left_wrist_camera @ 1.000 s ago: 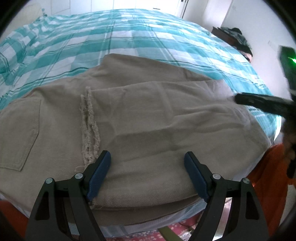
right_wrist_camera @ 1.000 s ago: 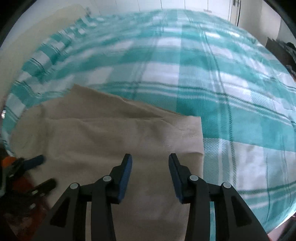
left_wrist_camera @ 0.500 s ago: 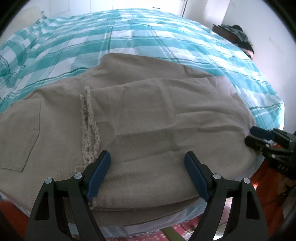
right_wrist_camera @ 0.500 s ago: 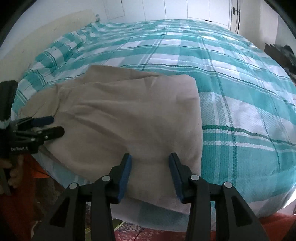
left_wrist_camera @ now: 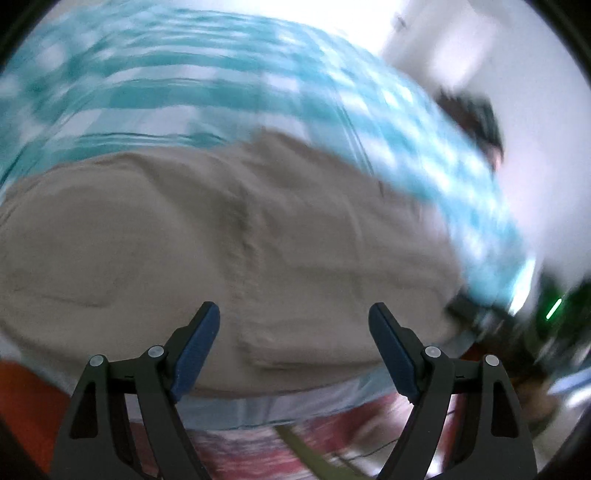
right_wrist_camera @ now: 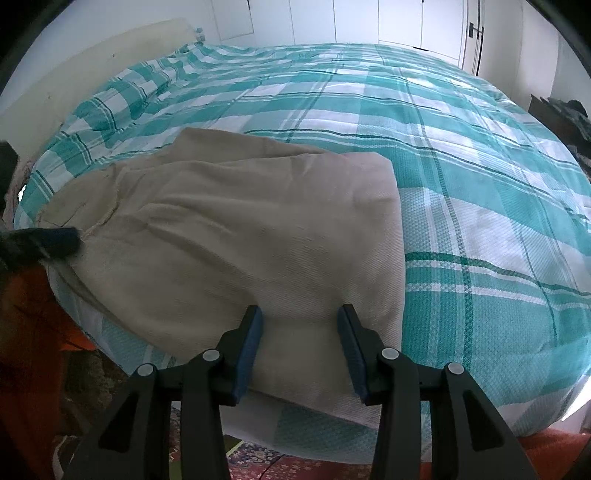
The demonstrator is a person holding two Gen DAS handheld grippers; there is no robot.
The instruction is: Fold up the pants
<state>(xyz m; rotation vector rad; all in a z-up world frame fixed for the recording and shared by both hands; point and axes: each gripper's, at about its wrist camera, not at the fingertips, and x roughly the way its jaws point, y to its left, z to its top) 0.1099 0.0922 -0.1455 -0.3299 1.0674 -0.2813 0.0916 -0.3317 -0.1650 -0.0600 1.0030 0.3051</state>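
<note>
A white-walled room with tall cupboard doors [right_wrist_camera: 399, 22] holds a wide bed [right_wrist_camera: 480, 206] covered in a teal-and-white checked spread, with a patterned red rug [right_wrist_camera: 280, 461] showing below its near edge. On the near side of the bed lie the beige pants [right_wrist_camera: 236, 236], folded over on themselves so that one straight folded edge runs along their right side and a frayed hem lies across the lower layer toward the left. The left wrist view is smeared by motion, but the pants [left_wrist_camera: 229, 236] fill its middle and reach the mattress edge. The right gripper [right_wrist_camera: 300, 343] hovers over the near corner of the pants, its blue-padded fingers [right_wrist_camera: 248, 347] spread with cloth visible between them, nothing pinched. The left gripper [left_wrist_camera: 293, 349] has its fingers [left_wrist_camera: 195, 350] spread wide above the near edge of the pants, holding nothing. At the left of the right wrist view that gripper's dark tip [right_wrist_camera: 48, 240] sits by the frayed hem.
</note>
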